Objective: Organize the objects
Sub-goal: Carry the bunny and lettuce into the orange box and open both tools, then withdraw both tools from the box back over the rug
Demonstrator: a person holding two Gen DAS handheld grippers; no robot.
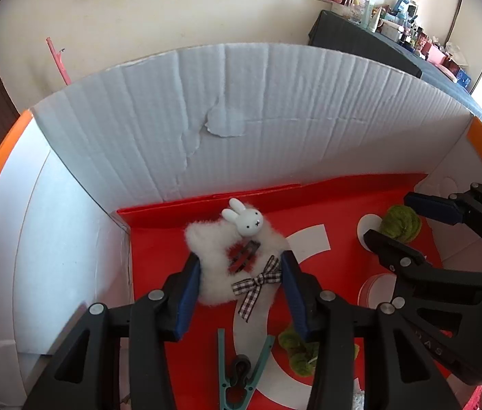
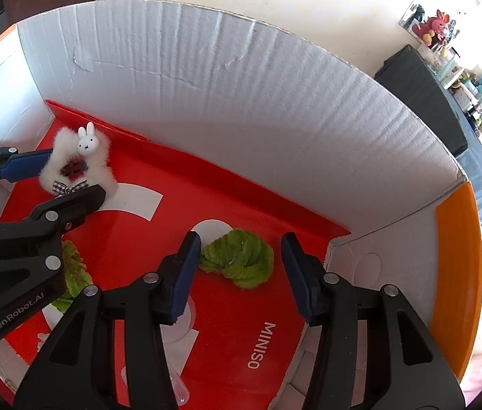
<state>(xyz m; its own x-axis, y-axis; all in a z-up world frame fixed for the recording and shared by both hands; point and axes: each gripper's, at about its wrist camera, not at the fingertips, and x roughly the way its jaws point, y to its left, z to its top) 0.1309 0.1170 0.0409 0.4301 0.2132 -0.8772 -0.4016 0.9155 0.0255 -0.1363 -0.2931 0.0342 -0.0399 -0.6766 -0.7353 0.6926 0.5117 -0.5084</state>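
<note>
Nearest the left wrist camera, a teal clothes peg point(image 1: 241, 369) lies on the red box floor point(image 1: 159, 256) just under the left gripper point(image 1: 241, 266). Its spread blue pads straddle a fluffy white rabbit hair clip point(image 1: 227, 256) with a checked bow; whether they press it I cannot tell. The right gripper point(image 2: 241, 256) stands open around a green yarn bundle point(image 2: 241, 259), its left pad at the yarn's edge, its right pad apart. A second green bundle point(image 2: 73, 273) lies to its left.
</note>
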